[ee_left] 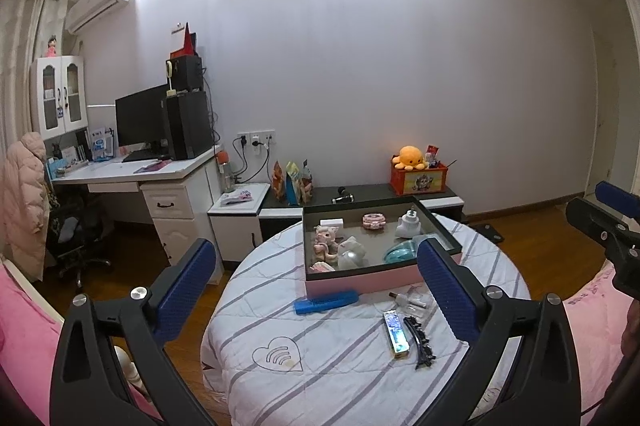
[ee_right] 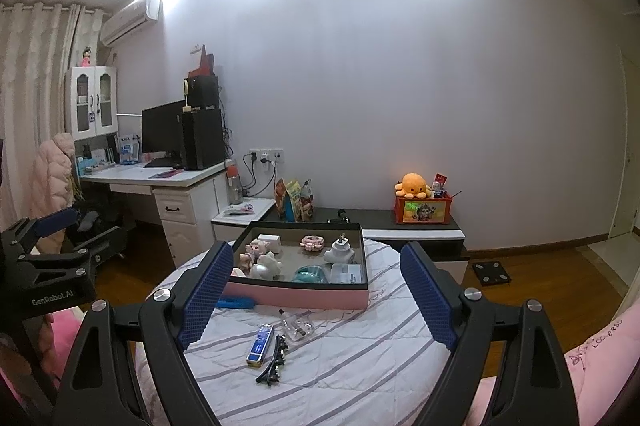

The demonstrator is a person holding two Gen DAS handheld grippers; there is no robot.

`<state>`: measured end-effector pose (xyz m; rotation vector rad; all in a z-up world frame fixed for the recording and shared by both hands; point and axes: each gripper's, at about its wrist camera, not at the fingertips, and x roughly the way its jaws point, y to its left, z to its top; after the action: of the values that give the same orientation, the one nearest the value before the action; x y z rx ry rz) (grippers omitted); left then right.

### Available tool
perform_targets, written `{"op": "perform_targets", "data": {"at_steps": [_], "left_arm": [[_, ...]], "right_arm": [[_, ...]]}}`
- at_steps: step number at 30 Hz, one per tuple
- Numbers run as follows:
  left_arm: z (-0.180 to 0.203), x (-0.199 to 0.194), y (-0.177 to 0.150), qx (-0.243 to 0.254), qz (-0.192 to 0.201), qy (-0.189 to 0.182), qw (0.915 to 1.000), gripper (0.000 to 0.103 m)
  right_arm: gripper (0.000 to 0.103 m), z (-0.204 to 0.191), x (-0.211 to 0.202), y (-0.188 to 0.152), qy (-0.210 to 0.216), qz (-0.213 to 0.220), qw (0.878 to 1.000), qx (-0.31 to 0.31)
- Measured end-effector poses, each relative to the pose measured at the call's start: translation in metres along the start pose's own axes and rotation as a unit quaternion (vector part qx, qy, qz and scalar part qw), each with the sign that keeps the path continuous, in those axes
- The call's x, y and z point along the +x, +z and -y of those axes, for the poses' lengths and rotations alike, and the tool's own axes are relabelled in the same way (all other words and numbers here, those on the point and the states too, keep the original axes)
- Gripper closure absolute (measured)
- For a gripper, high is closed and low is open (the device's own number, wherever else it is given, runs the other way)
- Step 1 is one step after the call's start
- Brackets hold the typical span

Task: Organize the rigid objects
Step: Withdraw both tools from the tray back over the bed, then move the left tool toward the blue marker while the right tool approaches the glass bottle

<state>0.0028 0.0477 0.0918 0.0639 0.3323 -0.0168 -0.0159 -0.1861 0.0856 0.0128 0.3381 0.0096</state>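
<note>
Hovering over round table [ee_left: 328, 378] w/ striped cover; pink-sided tray [ee_left: 360, 282] at far side already holds figurines, adapter etc. Loose items lie in front of it: blue case [ee_left: 326, 302], clear bottle [ee_left: 412, 300], harmonica [ee_left: 396, 334], black hair clip [ee_left: 420, 342]. Imo take blue case first, across its narrow width, lift clear of tray wall. Left hand-held gripper [ee_left: 316, 282] fully open, empty. Right hand-held gripper [ee_right: 316, 294] wide open, empty, touching nothing.
</note>
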Motion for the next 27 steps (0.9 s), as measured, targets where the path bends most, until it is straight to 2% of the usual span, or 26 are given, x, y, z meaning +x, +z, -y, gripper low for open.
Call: {"op": "perform_targets", "data": {"at_steps": [6,9,15,18,27], "left_arm": [[-0.001,0.046,-0.002,0.003,-0.046,0.001,0.9989,0.000],[-0.001,0.076,-0.009,0.009,-0.076,0.003,0.9970,0.000],[-0.003,0.143,-0.031,0.012,-0.158,0.007,0.9874,0.000],[-0.002,0.172,-0.043,0.018,-0.192,0.011,0.9813,0.000],[-0.005,0.236,-0.082,0.025,-0.268,-0.030,0.9626,0.001]], "right_arm": [[0.016,-0.002,0.045,0.000,0.000,-0.044,0.999,-0.003],[0.016,-0.001,0.075,-0.005,0.000,-0.079,0.997,-0.005],[0.016,-0.001,0.136,-0.023,0.002,-0.153,0.988,-0.007],[0.016,-0.001,0.165,-0.034,0.003,-0.189,0.982,-0.006],[0.016,0.010,0.234,-0.088,0.010,-0.307,0.952,0.015]]}}
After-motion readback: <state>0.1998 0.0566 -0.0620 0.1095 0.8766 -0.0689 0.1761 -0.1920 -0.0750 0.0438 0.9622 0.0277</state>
